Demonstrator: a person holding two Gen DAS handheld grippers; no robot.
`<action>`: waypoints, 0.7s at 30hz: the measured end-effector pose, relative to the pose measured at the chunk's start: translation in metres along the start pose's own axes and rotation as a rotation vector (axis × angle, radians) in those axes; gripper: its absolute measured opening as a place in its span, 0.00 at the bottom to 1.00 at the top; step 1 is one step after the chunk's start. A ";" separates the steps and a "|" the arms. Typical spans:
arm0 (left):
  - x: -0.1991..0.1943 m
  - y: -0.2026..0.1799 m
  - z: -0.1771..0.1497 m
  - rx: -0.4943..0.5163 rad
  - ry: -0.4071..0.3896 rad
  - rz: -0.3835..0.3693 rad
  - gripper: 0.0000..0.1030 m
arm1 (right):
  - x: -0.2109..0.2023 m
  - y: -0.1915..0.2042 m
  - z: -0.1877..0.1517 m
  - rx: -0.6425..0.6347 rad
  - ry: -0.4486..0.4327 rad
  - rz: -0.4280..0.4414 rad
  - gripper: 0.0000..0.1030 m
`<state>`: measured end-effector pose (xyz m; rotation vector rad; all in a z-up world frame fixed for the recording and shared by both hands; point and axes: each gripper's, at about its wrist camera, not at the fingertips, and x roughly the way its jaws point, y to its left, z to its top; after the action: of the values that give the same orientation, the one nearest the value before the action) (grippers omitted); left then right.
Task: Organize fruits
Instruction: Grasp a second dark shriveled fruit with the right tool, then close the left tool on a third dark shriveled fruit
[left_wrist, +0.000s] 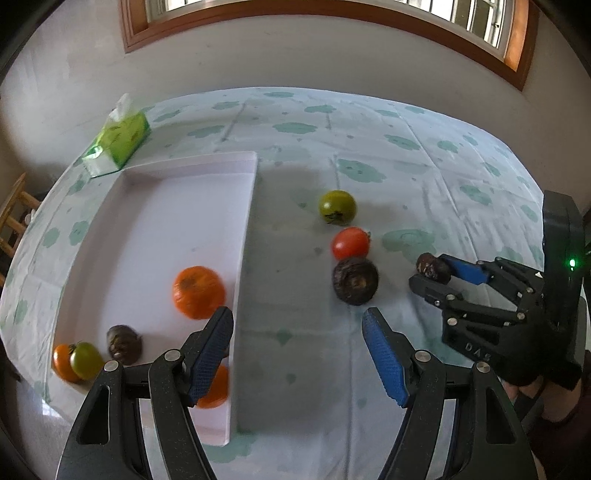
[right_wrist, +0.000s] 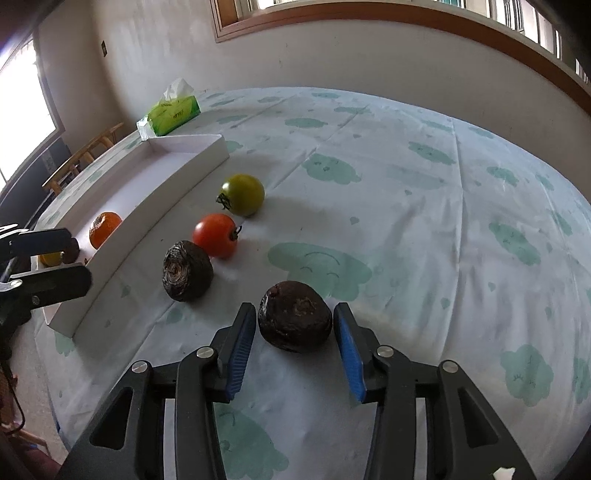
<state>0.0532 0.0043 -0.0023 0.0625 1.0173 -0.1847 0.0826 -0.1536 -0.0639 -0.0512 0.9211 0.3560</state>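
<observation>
Closest to the lens on the right wrist view is the right hand-held gripper (right_wrist: 294, 334), jaws fairly narrow, with a dark wrinkly fruit (right_wrist: 294, 316) sitting on the desk (right_wrist: 424, 229) right between its blue pads (right_wrist: 351, 356). There's a sliver of gap on each side, so the pads aren't really pressing on it. Just up and left of that there's a second dark fruit (right_wrist: 187, 270), then a red tomato (right_wrist: 215, 235) just beside it, then a green tomato (right_wrist: 242, 194), all lined up in a loose row next to the white tray (right_wrist: 155, 206).

The left hand-held gripper (left_wrist: 297, 349) has its jaws wide and nothing between them, hanging over the tray's right wall and the cloud-print tablecloth. Inside the tray there's a big orange fruit (left_wrist: 198, 292) near the right wall, another orange one (left_wrist: 216, 387) mostly hidden behind the left finger, plus a small dark fruit (left_wrist: 123, 344), a small green tomato (left_wrist: 86, 360) and a small orange tomato (left_wrist: 62, 363) bunched in the near left corner.

A green tissue box (left_wrist: 117, 142) sits past the tray's far end, near the desk's edge. Wooden chair (right_wrist: 86, 151) visible off to the left.
</observation>
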 end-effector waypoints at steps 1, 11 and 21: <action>0.002 -0.003 0.001 0.004 0.000 -0.001 0.71 | 0.001 0.000 0.000 0.002 0.002 -0.004 0.36; 0.032 -0.017 0.005 -0.015 0.047 -0.038 0.71 | -0.014 -0.032 -0.014 0.064 -0.031 -0.070 0.33; 0.051 -0.031 0.010 -0.006 0.057 -0.040 0.71 | -0.033 -0.092 -0.026 0.147 -0.043 -0.232 0.33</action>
<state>0.0818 -0.0339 -0.0398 0.0421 1.0769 -0.2167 0.0737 -0.2548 -0.0637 -0.0154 0.8857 0.0735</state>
